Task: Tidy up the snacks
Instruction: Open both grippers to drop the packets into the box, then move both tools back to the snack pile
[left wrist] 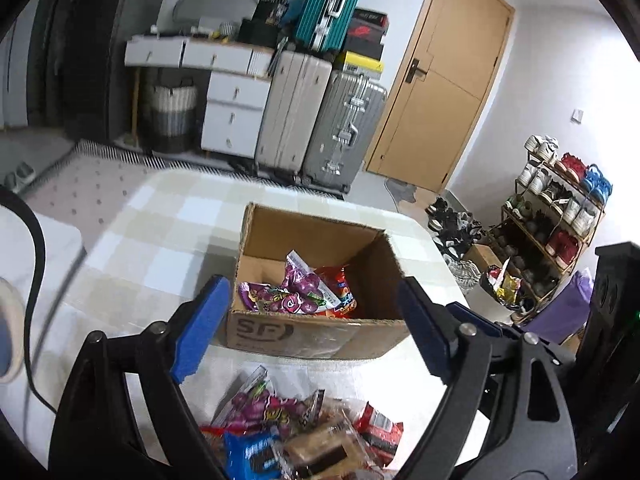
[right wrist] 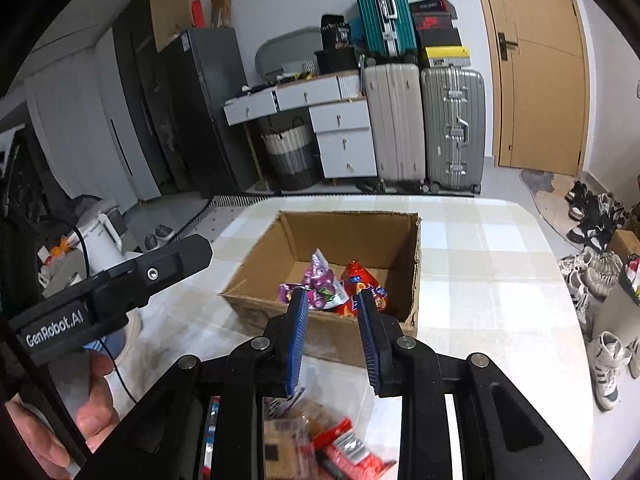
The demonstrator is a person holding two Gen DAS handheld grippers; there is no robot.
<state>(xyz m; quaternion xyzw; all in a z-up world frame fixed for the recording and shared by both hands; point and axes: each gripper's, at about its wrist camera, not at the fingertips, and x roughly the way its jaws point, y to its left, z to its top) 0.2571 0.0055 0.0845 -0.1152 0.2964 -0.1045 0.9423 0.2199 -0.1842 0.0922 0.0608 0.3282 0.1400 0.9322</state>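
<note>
Two handheld grippers hover over a checked bench. The left gripper (left wrist: pixel 308 324) has its blue fingers (left wrist: pixel 200 324) spread wide with nothing between them. The right gripper (right wrist: pixel 334 338) has its fingers drawn in as narrow as they go — a gap remains, and no packet seems to sit in it. Ahead of both sets of fingers stands an open cardboard box (left wrist: pixel 320 334), purple and red snack packets (left wrist: pixel 304 292) already inside. Beneath and behind the fingertips lies a loose pile of snacks (left wrist: pixel 304 436) on the bench. The next pick probably means reaching back and down; the open left fingers look readier.
</note>
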